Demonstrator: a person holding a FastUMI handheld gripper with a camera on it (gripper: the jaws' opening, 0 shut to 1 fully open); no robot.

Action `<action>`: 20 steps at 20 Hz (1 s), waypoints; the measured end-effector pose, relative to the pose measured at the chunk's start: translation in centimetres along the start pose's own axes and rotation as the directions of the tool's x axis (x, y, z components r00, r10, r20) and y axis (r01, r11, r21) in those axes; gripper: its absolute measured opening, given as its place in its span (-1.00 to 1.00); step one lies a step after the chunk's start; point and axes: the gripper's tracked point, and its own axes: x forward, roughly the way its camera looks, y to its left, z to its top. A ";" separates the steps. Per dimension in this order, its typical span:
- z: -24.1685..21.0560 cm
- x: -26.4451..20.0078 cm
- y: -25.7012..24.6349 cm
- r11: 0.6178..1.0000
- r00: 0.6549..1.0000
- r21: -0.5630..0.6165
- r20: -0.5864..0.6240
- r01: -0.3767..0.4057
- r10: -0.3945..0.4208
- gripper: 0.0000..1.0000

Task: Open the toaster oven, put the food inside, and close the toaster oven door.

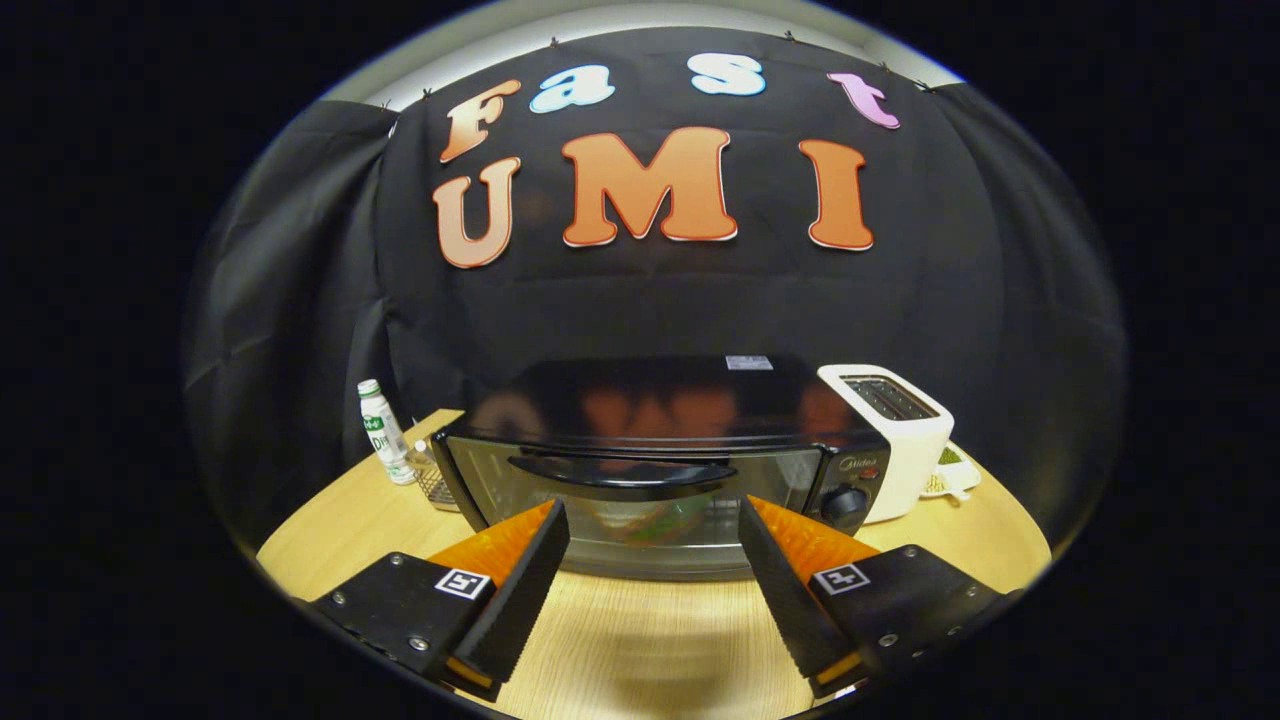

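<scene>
On the wooden table [640, 640], closed toaster oven [640, 470] with food [668, 522] inside; gripper [655, 525] wide open, empty

Hand-held gripper [655, 520] level, fingers spread wide apart, nothing between them.

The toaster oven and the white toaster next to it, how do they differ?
The toaster oven is black, wide and low; the white toaster is narrower and upright. The toaster oven has a front glass door, shut, with a handle; the white toaster has open slots on top. The toaster oven sits just ahead of the open tool; the white toaster stands beside it. Both rest on the wooden table.
</scene>
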 end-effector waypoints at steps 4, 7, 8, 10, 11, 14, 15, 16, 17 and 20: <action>3.7 -3.8 -0.2 0.999 0.994 0.016 0.102 -0.033 0.031 1.00; 8.1 -7.5 -0.9 1.000 0.980 -0.010 0.197 -0.028 0.030 1.00; 9.5 -8.8 -1.2 0.999 0.974 -0.026 0.224 -0.019 0.024 1.00; 12.0 -11.5 -0.8 0.998 0.960 -0.051 0.273 -0.041 0.053 1.00; 13.3 -12.9 -0.6 0.997 0.952 -0.055 0.300 -0.054 0.068 1.00; 16.3 -16.8 -1.0 0.995 0.927 -0.079 0.366 -0.062 0.086 1.00; 17.2 -18.1 -1.4 0.995 0.919 -0.086 0.387 -0.046 0.076 1.00; 18.1 -19.4 -1.9 0.996 0.912 -0.089 0.406 -0.027 0.061 1.00; 18.8 -20.5 -2.3 0.995 0.906 -0.094 0.420 -0.016 0.054 1.00; 21.1 -23.6 -2.5 0.994 0.886 -0.105 0.459 -0.024 0.070 1.00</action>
